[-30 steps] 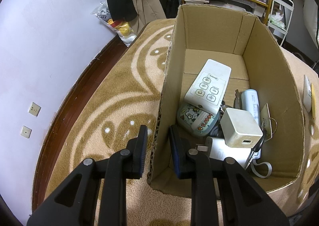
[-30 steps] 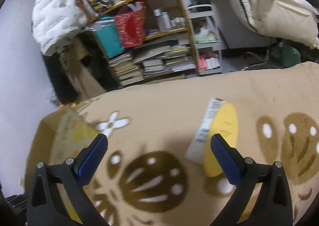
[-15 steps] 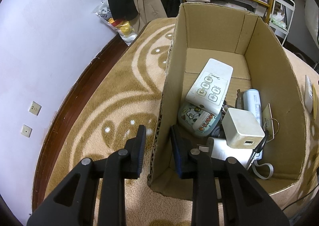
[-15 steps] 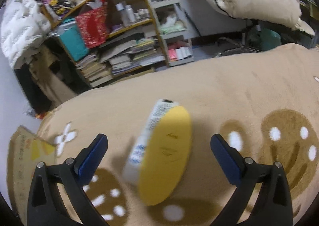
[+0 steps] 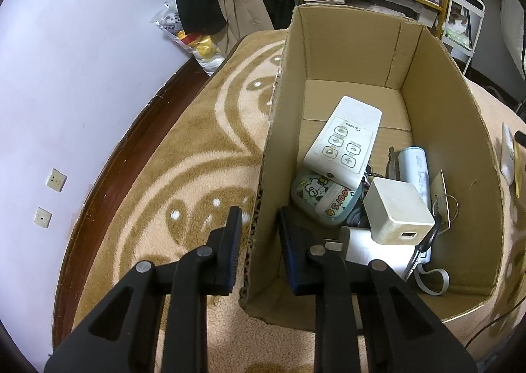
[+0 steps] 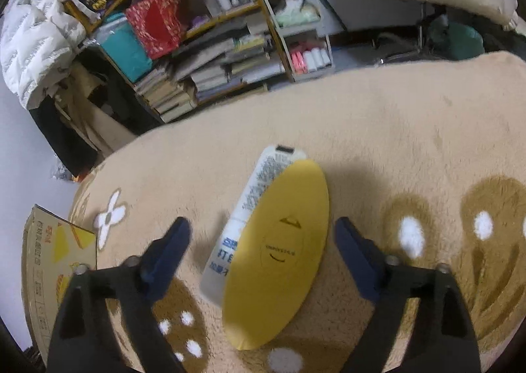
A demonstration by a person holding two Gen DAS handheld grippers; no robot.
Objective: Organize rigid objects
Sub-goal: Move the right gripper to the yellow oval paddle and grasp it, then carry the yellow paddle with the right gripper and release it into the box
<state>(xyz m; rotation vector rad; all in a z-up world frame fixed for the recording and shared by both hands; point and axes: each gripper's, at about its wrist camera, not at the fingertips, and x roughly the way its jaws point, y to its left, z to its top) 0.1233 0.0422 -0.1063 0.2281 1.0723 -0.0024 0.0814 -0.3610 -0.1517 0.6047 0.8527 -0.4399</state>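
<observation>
The left gripper (image 5: pixel 257 225) is pinching the near left wall of the cardboard box (image 5: pixel 443 103), one finger outside and one inside. Inside the box, from the near end back, lie a white charger cube (image 5: pixel 396 210), a cartoon-printed case (image 5: pixel 323 197), a pale cylinder (image 5: pixel 415 169) and a white remote control (image 5: pixel 345 139). Over on the brown patterned blanket (image 6: pixel 411 129), the right gripper (image 6: pixel 261 231) hangs with its fingers spread wide on either side of a yellow oval disc (image 6: pixel 279 251), which lies partly over a white printed tube (image 6: pixel 259 195).

Right gripper (image 6: pixel 261 235), jaws wide apart, straddles a yellow oval disc (image 6: pixel 279 251) overlapping a white tube (image 6: pixel 253 195) on a tan blanket (image 6: pixel 394 129).
</observation>
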